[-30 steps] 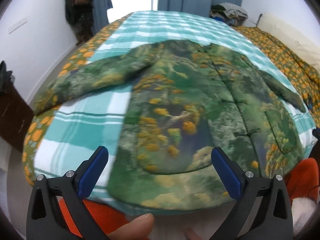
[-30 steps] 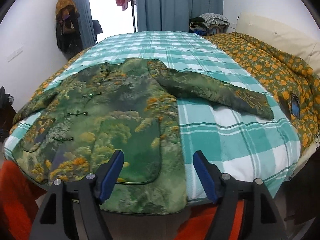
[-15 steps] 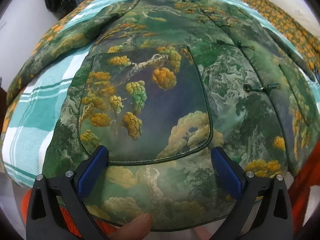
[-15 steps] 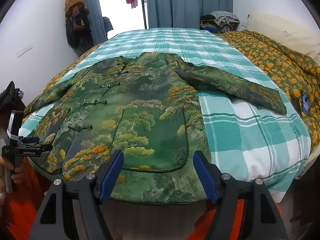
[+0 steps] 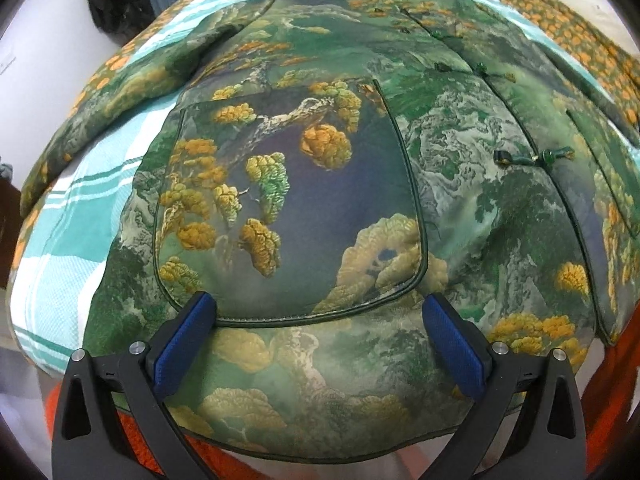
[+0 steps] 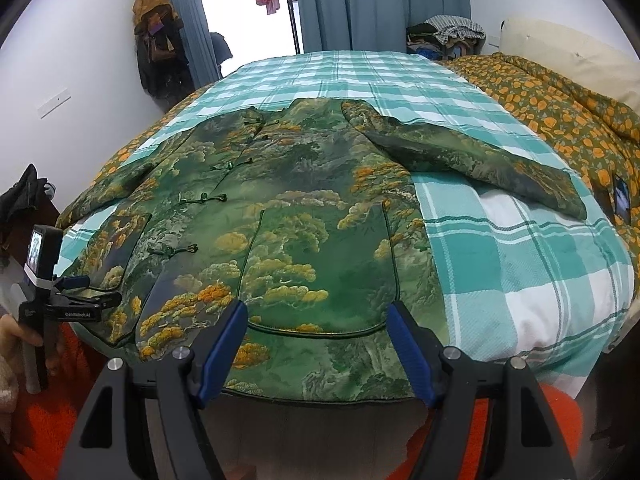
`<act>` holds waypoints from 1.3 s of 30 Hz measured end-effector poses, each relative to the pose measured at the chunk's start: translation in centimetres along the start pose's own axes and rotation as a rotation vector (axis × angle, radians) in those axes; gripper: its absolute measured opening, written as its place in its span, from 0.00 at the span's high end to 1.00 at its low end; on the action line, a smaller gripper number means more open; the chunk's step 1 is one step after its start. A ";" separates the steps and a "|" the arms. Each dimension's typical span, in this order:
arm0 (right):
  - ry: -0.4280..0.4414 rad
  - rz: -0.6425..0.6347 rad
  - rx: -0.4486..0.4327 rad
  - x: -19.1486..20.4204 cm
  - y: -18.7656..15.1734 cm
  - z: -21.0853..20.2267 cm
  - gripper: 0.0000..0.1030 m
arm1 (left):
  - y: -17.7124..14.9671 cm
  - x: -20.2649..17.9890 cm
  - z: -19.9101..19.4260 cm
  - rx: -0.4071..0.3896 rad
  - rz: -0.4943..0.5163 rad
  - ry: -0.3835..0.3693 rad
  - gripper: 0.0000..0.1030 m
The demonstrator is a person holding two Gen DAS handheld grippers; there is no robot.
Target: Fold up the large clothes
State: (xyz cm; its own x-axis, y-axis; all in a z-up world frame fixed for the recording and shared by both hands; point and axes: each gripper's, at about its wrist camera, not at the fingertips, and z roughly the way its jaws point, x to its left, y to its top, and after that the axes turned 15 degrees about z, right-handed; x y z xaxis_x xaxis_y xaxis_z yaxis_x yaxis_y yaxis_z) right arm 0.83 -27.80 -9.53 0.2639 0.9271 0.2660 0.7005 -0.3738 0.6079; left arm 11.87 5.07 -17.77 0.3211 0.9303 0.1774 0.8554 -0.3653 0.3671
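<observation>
Just beyond both tongs [image 5: 316, 338], jacket [image 5: 360, 184].

Left wrist view: steeply downward, right up close over the jacket [image 5: 320, 184] hem and one patch pocket [image 5: 292, 208], filling nearly the whole frame. Right wrist view: further back, shallower tilt, looking across the bed [image 6: 520, 264] toward the curtains [image 6: 380, 4] and window. Shared by both: same jacket front, knot buttons, plaid blanket.
</observation>
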 end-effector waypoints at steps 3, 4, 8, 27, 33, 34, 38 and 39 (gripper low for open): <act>0.015 0.033 0.002 -0.4 0.1 0.1 0.29 | 0.0 -0.3 -0.2 0.015 0.016 0.009 0.00; 0.024 0.044 0.004 -0.6 0.1 0.2 0.29 | 0.0 -0.2 -0.3 0.014 0.017 0.008 0.00; 0.036 0.124 -0.001 -3.0 1.5 0.9 0.29 | -0.1 0.7 -2.0 -0.041 -0.030 -0.048 0.01; -0.037 1.120 -0.239 -35.3 15.6 13.1 0.29 | -0.1 4.6 -5.5 -0.116 -0.191 0.020 0.01; -0.063 1.187 -0.316 -36.3 15.9 13.4 0.81 | 0.4 3.5 -4.4 -0.097 -0.172 -0.006 0.01; -0.060 1.185 -0.326 -36.2 15.8 13.2 0.84 | 0.4 3.4 -4.5 -0.102 -0.167 -0.006 0.01; -0.061 1.095 -0.360 -34.8 15.4 10.5 0.89 | 0.3 3.3 -4.8 -0.121 -0.164 -0.006 0.01; -0.067 1.071 -0.364 -34.4 15.4 9.8 0.89 | 0.2 3.4 -4.9 -0.123 -0.169 -0.009 0.01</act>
State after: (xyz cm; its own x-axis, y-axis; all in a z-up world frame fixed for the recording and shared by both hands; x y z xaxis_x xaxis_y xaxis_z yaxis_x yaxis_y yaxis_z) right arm 9.02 -65.23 -16.67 0.6545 0.1211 0.7463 -0.1389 -0.9510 0.2761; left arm 11.21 8.00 -12.63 0.1818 0.9787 0.0958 0.8416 -0.2052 0.4996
